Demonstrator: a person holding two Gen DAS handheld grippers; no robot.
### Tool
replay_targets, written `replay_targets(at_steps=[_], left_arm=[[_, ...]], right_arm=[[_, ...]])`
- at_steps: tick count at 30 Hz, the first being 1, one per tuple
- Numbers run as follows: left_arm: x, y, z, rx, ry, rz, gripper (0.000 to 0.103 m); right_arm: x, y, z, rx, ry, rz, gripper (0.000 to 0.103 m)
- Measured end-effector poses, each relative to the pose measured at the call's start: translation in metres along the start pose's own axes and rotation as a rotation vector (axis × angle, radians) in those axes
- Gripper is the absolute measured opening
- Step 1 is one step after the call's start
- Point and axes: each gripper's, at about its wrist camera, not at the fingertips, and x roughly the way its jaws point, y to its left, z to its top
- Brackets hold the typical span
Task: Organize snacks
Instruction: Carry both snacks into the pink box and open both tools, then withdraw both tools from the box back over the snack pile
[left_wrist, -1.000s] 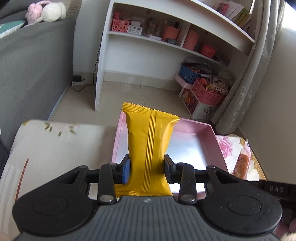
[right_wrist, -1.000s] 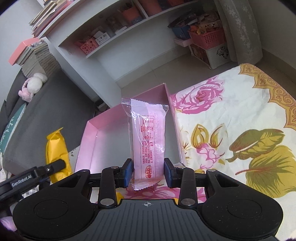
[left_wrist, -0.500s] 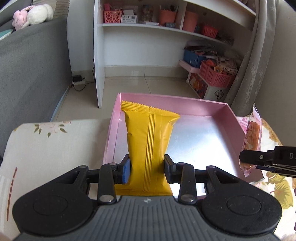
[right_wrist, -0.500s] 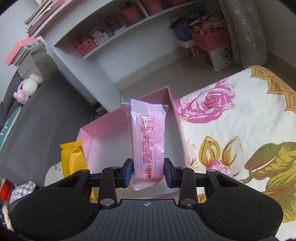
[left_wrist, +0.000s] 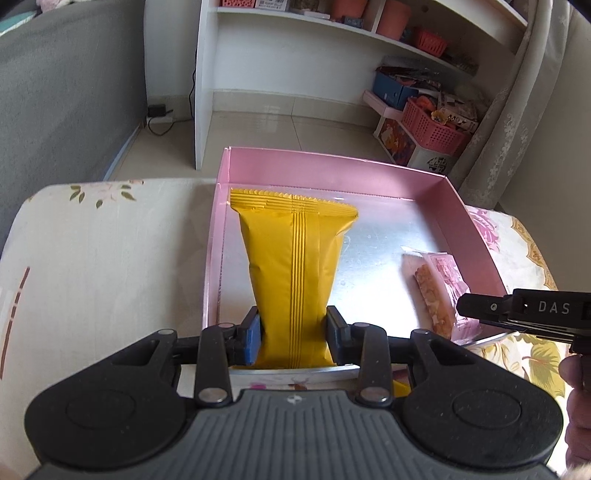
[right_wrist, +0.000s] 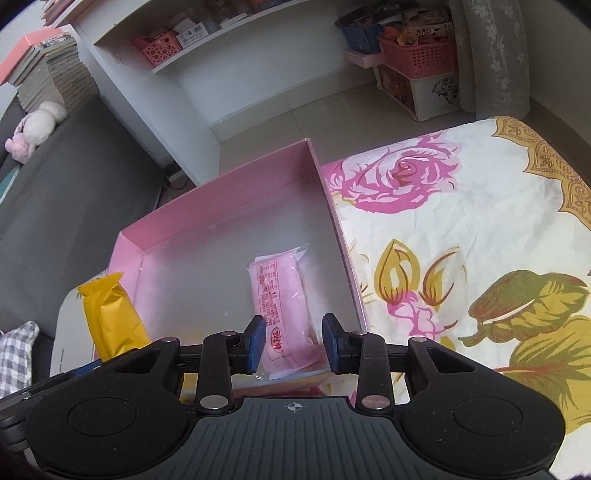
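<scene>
Between the pads of the left gripper (left_wrist: 293, 334) a yellow snack packet (left_wrist: 295, 273) was clamped by its lower end, its crimped top reaching forward over the left part of the pink box (left_wrist: 332, 164). Over at the box's right side, the right gripper (right_wrist: 293, 341) had just been closing a little, yet its pads stood clear of the pink snack packet (right_wrist: 282, 306), which lay on the box floor by the right wall with its near end between the parted jaws. Under the box lay a tablecloth (right_wrist: 461, 221) printed with pink roses; beyond stood a white shelf unit (left_wrist: 295, 55)
</scene>
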Motion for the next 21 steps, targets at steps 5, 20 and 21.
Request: replay_targets(at_steps=[5, 20, 21], left_arm=[[-0.001, -0.003, -0.004, 0.006, 0.010, 0.006, 0.033], [-0.038, -0.021, -0.007, 0.092, -0.108, 0.018, 0.086], [-0.042, -0.022, -0.008, 0.096, -0.114, 0.017, 0.086]], right_arm=[[-0.004, -0.001, -0.001, 0.005, 0.010, -0.002, 0.032], [-0.045, 0.001, 0.003, 0.050, -0.019, 0.039, 0.069], [-0.049, 0.001, 0.003, 0.047, -0.023, 0.038, 0.070]])
